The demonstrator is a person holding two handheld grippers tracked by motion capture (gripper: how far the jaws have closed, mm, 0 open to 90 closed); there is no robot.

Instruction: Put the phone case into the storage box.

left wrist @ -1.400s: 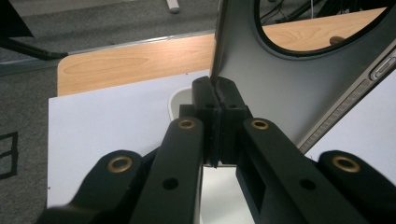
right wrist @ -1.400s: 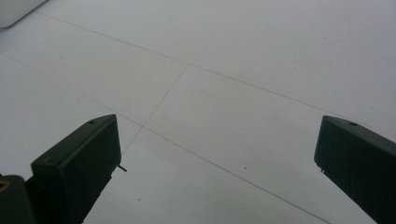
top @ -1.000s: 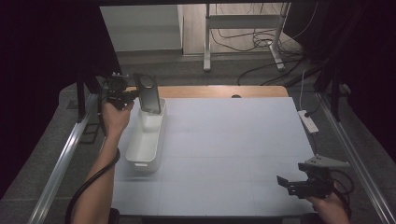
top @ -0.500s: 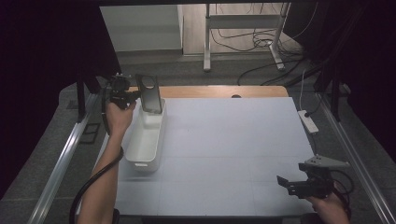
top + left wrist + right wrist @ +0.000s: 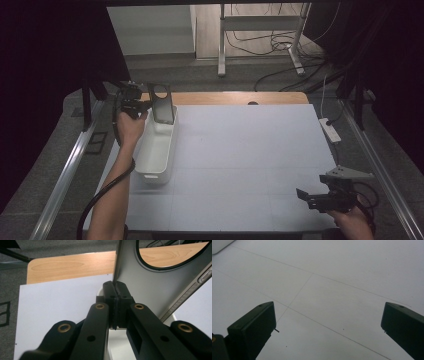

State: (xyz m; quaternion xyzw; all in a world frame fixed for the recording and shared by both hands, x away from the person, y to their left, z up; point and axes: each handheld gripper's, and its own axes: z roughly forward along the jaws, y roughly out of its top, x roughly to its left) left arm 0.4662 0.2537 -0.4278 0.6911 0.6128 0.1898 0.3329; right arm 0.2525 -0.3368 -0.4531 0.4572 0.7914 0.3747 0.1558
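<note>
At the far left of the white table [image 5: 250,150], the left gripper [image 5: 145,104] pinches the edge of a dark grey flat plate [image 5: 163,104] with a round hole, holding it upright over the far end of the white tray [image 5: 156,150]. The right gripper [image 5: 310,197], jaws spread wide, hovers above the table's near right corner.

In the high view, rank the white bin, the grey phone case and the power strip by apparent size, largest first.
1. white bin
2. grey phone case, held by the left gripper
3. power strip, though it looks close to the case.
</note>
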